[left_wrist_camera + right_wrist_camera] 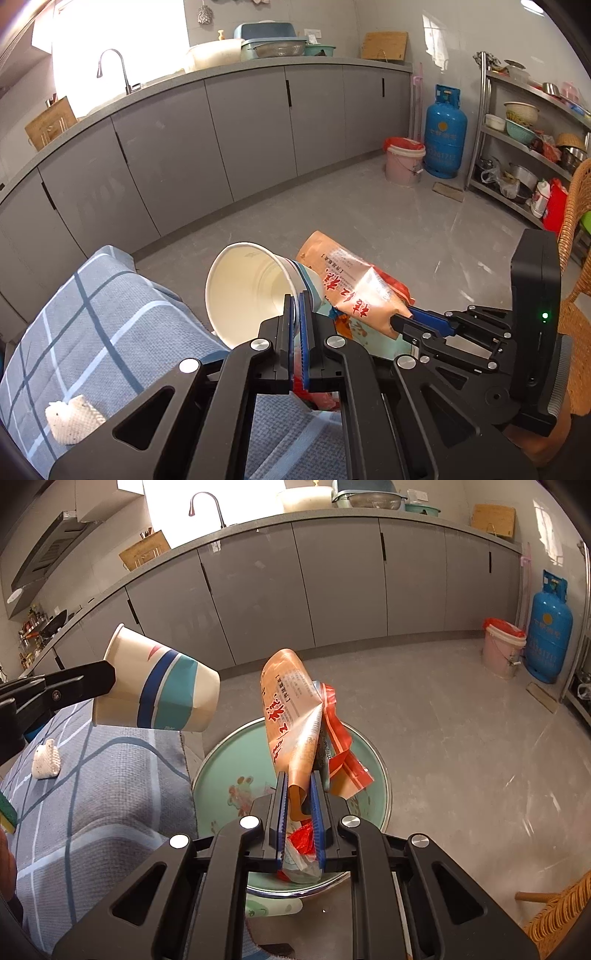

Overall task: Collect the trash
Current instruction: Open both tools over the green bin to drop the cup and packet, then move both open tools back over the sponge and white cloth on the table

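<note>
Plainly, red Chinese characters on the orange snack bag (pixel 291 716) in right tool (pixel 298 812).

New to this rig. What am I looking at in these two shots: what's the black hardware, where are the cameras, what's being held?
No robot arm here: a person carries a two-finger gripper in each hand, each with a fisheye camera looking along its fingers.

Left-hand view: the left gripper is shut on the rim of a paper cup. Right-hand view: the right gripper is shut on crumpled snack wrappers, above a green round basin.

A crumpled tissue lies on the blue checked cloth. Each view also catches the other gripper.
</note>
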`<action>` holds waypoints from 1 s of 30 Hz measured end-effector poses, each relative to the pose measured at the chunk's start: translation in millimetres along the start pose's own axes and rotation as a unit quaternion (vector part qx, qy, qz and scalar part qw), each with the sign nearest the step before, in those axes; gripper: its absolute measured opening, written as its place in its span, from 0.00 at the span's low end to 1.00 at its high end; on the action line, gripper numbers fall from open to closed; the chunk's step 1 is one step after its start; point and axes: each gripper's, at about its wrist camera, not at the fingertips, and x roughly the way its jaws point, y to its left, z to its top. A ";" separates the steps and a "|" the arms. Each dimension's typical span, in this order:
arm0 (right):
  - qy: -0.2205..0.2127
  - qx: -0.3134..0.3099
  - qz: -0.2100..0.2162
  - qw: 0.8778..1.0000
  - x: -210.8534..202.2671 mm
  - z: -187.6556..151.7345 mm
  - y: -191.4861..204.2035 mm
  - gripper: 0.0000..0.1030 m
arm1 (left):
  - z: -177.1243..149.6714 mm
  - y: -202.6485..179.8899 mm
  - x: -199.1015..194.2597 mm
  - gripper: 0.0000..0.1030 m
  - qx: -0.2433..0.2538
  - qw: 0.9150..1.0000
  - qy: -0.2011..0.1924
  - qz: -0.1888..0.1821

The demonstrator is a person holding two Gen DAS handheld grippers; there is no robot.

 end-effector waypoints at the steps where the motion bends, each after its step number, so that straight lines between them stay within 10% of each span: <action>1: 0.002 0.000 0.001 1.000 4.1 -0.7 -1.3 0.14 | 0.7 -0.5 3.1 0.04 0.000 1.000 0.001 -0.002; 3: 0.003 0.004 -0.001 1.000 9.8 -3.0 -2.4 0.25 | -0.1 0.3 8.5 0.08 -0.002 1.000 0.003 0.005; 5: 0.006 0.016 -0.006 1.000 14.6 -4.9 -9.1 0.32 | -0.9 5.0 10.3 0.47 -0.008 1.000 0.004 0.014; 7: 0.004 0.022 -0.013 1.000 14.6 -7.0 -13.4 0.42 | -1.8 8.2 6.6 0.57 -0.014 1.000 -0.003 0.025; 30: -0.041 0.014 -0.017 0.999 -45.5 3.2 10.6 0.53 | -27.1 28.4 -81.3 0.78 -0.041 0.994 -0.035 0.097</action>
